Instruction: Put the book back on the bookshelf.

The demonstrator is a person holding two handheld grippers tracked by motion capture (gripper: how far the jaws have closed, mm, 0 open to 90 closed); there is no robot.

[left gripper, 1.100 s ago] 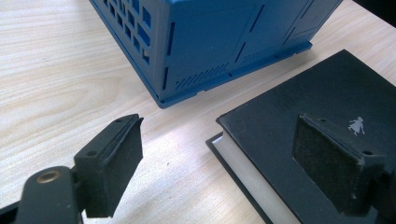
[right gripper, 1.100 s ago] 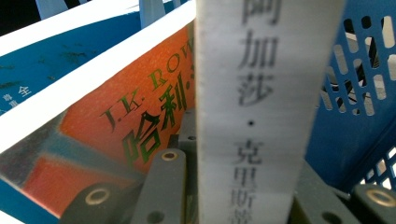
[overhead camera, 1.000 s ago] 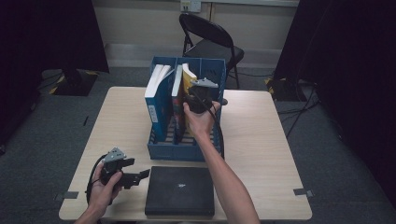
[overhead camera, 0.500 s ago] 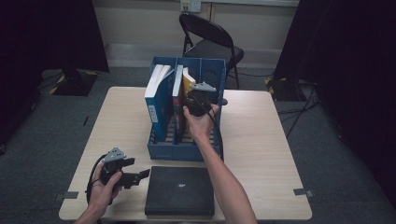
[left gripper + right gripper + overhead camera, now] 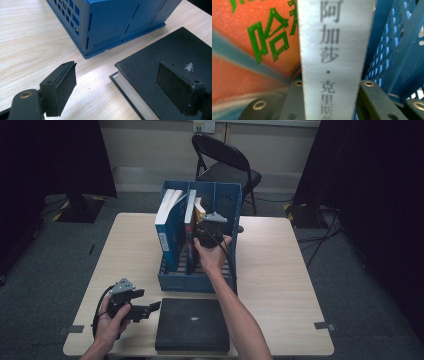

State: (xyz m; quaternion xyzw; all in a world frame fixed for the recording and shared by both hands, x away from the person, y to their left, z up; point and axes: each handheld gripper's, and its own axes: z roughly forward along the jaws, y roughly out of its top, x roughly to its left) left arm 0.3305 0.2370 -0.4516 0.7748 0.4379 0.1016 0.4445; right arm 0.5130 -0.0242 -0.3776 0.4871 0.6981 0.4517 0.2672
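Note:
A blue file rack stands mid-table with several upright books in it. My right gripper reaches into its middle slot from above. In the right gripper view the right gripper is shut on a book with a white spine printed with dark characters; its jaws have just been opening a little, with the spine still between them. An orange-covered book stands against it. My left gripper rests near the front left, open, at the edge of a black book lying flat; nothing is between its pads.
A tall blue book leans in the rack's left slot. The rack's corner lies close beyond the black book. Bare tabletop stretches to the right. A black folding chair stands behind the table.
My right hand has sunk a little, carrying the white-spined book deeper into the rack. The left gripper has stayed where it was.

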